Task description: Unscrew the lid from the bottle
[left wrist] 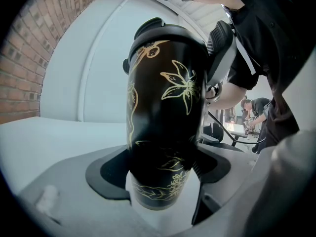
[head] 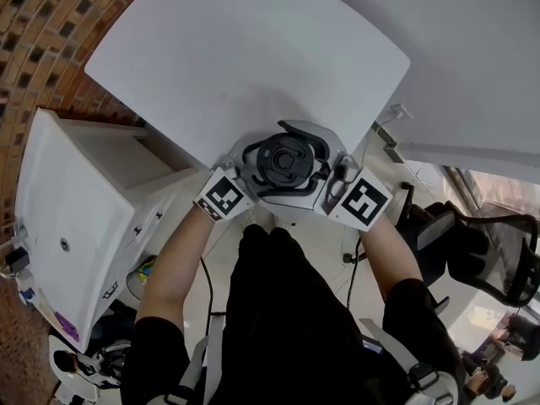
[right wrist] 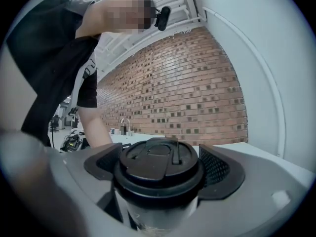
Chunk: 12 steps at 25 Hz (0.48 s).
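A black bottle [left wrist: 165,107] with gold flower drawings is held above the near edge of the white table [head: 236,57], in front of the person's body. My left gripper [left wrist: 165,181] is shut on the bottle's lower body, with a pad on each side. The black lid [right wrist: 159,164] sits between the pads of my right gripper [right wrist: 159,174], which is shut on it. In the head view the lid [head: 285,160] faces up, with the left gripper [head: 261,169] and right gripper [head: 305,160] meeting around it. I cannot tell whether the lid has left the bottle's neck.
A white cabinet [head: 67,218] stands at the left, below the table edge. A second white tabletop [head: 472,49] lies at the upper right. A black chair [head: 498,251] stands at the right. Brick surface [head: 42,32] shows at the upper left.
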Each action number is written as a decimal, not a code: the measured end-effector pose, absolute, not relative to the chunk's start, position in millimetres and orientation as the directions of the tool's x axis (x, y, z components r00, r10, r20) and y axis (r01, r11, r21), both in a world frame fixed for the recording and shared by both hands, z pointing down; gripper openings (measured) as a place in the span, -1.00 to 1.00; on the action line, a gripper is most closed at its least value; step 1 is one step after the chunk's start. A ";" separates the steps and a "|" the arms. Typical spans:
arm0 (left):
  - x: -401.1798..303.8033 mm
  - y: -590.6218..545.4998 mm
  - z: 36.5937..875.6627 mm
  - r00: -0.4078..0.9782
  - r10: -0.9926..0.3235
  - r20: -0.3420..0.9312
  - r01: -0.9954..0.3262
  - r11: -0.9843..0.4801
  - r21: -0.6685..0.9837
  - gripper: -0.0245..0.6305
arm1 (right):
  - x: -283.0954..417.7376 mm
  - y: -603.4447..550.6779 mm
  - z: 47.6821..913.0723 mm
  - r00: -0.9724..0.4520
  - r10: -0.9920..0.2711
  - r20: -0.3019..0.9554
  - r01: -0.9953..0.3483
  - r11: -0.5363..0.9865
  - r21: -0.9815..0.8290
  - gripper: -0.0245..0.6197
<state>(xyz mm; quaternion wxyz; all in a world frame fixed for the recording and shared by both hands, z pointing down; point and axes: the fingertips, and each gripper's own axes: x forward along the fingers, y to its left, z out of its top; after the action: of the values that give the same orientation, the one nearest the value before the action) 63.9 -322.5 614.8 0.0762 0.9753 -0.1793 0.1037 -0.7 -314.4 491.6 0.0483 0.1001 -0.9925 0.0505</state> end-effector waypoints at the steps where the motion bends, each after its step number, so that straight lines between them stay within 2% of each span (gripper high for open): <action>1: 63.9 -323.0 614.8 0.914 -0.336 0.228 -0.368 -0.923 0.112 0.25 | -1.0 -315.5 487.6 -0.979 -0.182 0.090 -0.191 0.977 -0.097 0.57; 5: 63.6 -324.0 615.4 0.911 -0.343 0.230 -0.374 -0.921 0.109 0.26 | 5.7 -324.9 458.9 -0.963 -0.268 -0.036 -0.260 0.954 -0.148 0.57; 12: 61.1 -323.2 615.0 0.908 -0.348 0.234 -0.381 -0.917 0.116 0.27 | 53.3 -331.9 431.1 -0.910 -0.399 -0.112 -0.382 0.913 -0.145 0.57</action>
<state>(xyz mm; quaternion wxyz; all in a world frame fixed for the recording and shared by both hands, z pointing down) 61.1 -323.2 615.0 0.0796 0.9734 -0.1873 0.1051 53.3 -331.9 431.1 -0.0696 0.2001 -0.9754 0.0602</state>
